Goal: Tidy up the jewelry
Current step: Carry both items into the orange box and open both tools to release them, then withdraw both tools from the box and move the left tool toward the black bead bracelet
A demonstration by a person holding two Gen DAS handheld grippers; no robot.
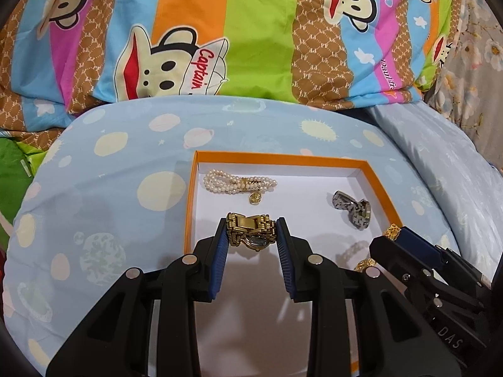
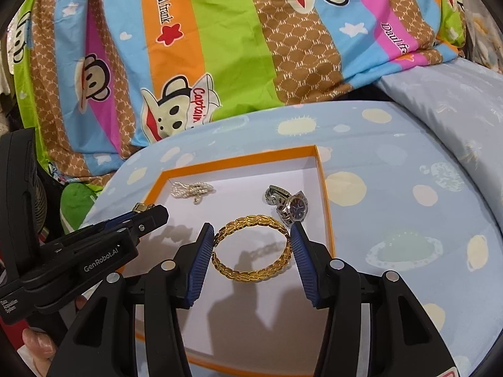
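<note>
An orange-rimmed white box point(image 1: 192, 201) point(image 2: 327, 201) lies on a pale blue pillow. My left gripper point(image 1: 251, 231) is shut on a gold watch point(image 1: 250, 229), held over the box floor; this gripper also shows at the left of the right wrist view point(image 2: 147, 215). My right gripper point(image 2: 251, 235) is shut on a gold leaf-pattern bracelet point(image 2: 251, 251), held over the box; this gripper also shows at the right of the left wrist view point(image 1: 399, 235). A pearl bracelet point(image 1: 239, 185) point(image 2: 191, 190) lies at the box's far left. A silver watch point(image 1: 353, 209) point(image 2: 287, 202) lies at the far right.
The pale blue pillow point(image 1: 103, 194) point(image 2: 408, 207) with planet prints carries the box. A bright striped cartoon blanket point(image 1: 251, 37) point(image 2: 235, 47) is heaped behind it. A second pale pillow point(image 1: 446, 163) lies to the right.
</note>
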